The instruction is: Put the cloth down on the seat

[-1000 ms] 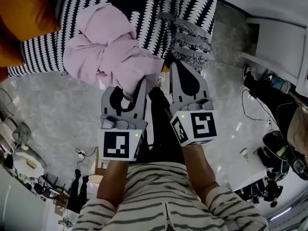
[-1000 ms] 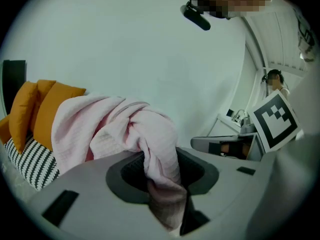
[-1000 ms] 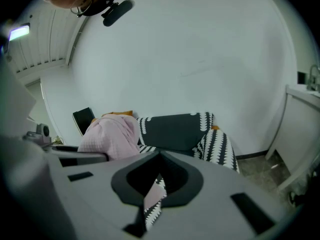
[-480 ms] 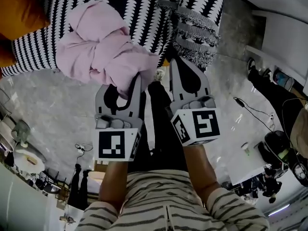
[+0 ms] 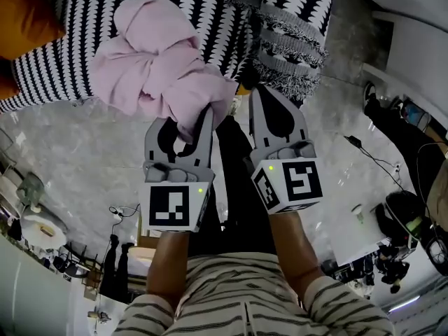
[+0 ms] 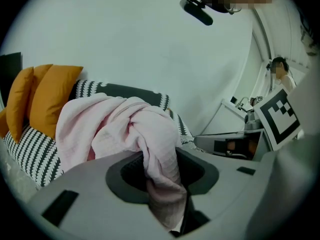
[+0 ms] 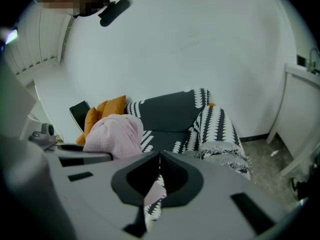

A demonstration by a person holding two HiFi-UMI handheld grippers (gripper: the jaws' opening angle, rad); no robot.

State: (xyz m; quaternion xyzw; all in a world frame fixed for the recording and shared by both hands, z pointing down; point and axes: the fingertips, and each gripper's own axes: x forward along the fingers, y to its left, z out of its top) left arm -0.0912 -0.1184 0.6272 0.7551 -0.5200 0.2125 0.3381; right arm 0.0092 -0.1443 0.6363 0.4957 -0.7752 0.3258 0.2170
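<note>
Both held forward, side by side | left gripper [image 5: 187, 122] clamps cloth [image 5: 154, 65] | right gripper [image 5: 269, 101] closed

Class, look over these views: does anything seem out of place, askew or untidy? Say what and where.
The pink cloth is a crumpled, twisted bundle, one end pinched in the left gripper, not spread on the sofa seat. Nothing looks spilled or broken.

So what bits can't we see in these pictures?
Head view: whether the cloth touches the seat; the cloth itself hides what is under it.
Left gripper view: the cloth's end, hidden down inside the left tool.
Head view: the orange cushion, cut off by the left edge.
</note>
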